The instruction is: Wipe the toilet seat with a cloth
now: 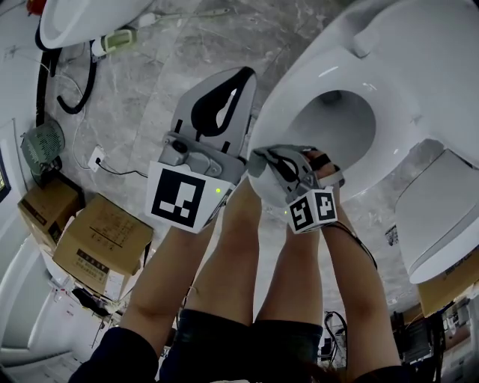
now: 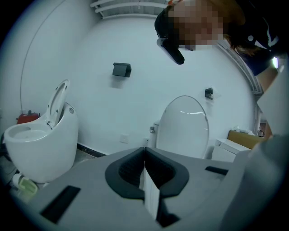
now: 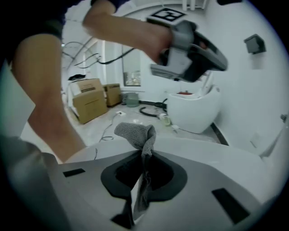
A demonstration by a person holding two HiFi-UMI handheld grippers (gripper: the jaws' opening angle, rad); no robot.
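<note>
Cloth clamped in right gripper at the front rim of the toilet seat; left gripper closed and empty.

The grey cloth (image 3: 137, 132) is pinched between the clenched jaws of the right gripper (image 3: 143, 154), its free end bunched up above the jaw tips. It sits at the near edge of the white toilet seat (image 1: 303, 82), and contact with the seat cannot be confirmed. The seat's ring curves away beyond it round the open bowl (image 1: 340, 120), unobstructed. The left gripper (image 2: 144, 151) has its jaws pressed together with nothing between them, and is held just beside the seat's outer edge, over the floor (image 1: 142, 97). Further left lie cardboard boxes (image 1: 93, 239) and a loose cable (image 1: 112, 166), with a second toilet (image 1: 82, 22) well apart.
</note>
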